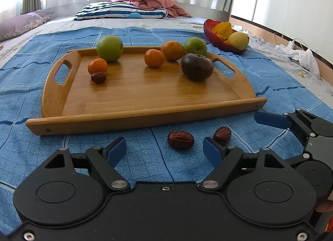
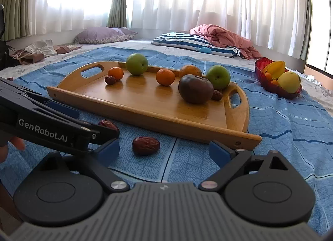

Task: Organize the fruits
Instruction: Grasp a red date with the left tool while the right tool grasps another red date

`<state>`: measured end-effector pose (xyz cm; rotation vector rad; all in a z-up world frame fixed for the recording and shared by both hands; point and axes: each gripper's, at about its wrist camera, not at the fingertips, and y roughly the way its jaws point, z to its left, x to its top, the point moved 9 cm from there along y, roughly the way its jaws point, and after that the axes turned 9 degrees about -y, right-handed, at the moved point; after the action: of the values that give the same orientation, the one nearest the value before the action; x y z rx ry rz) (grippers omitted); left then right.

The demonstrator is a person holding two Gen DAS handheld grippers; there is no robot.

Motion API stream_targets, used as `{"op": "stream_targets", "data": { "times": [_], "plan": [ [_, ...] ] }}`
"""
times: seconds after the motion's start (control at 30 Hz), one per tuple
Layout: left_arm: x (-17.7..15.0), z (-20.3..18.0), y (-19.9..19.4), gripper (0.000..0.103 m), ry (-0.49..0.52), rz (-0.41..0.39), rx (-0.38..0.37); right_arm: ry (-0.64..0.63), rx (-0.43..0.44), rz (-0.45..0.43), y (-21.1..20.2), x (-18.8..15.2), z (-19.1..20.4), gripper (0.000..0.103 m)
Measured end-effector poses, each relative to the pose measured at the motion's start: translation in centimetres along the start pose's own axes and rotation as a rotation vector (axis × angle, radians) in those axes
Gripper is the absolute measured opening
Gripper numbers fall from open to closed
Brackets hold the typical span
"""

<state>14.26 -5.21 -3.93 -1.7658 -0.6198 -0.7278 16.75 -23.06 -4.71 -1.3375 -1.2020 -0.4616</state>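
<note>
lettering "genrobot.ai" marks the left claw (image 2: 91,124), released like the right claw (image 2: 164,149) near a date (image 2: 146,145).

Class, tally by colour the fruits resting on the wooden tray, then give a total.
Round green fruits: 2
Round orange fruits: 3
Large dark purple-brown fruit: 1
Wrinkled dark red dates: 2
Total: 8

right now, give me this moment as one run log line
left gripper: open, over two dates on blue blanket | right gripper: open, empty | wooden tray: fruit on it | red bowl: fruit in it
</note>
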Motion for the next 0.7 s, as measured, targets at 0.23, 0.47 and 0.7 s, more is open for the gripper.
{"op": "stream_targets", "data": {
  "times": [0.23, 0.47, 0.7],
  "plan": [
    [-0.1, -0.4, 0.0, 0.055, 0.010, 0.011, -0.024, 0.038, 0.020, 0.004, 0.0, -0.1, -0.3, 0.081],
    [-0.2, -1.2, 0.1, 0.043, 0.009, 0.026, -0.047, 0.069, 0.048, 0.013, 0.1, -0.3, -0.4, 0.068],
    [-0.3, -2.1, 0.3, 0.029, 0.016, 0.036, -0.063, 0.046, 0.059, 0.009, 0.1, 0.0, 0.3, 0.054]
  ]
}}
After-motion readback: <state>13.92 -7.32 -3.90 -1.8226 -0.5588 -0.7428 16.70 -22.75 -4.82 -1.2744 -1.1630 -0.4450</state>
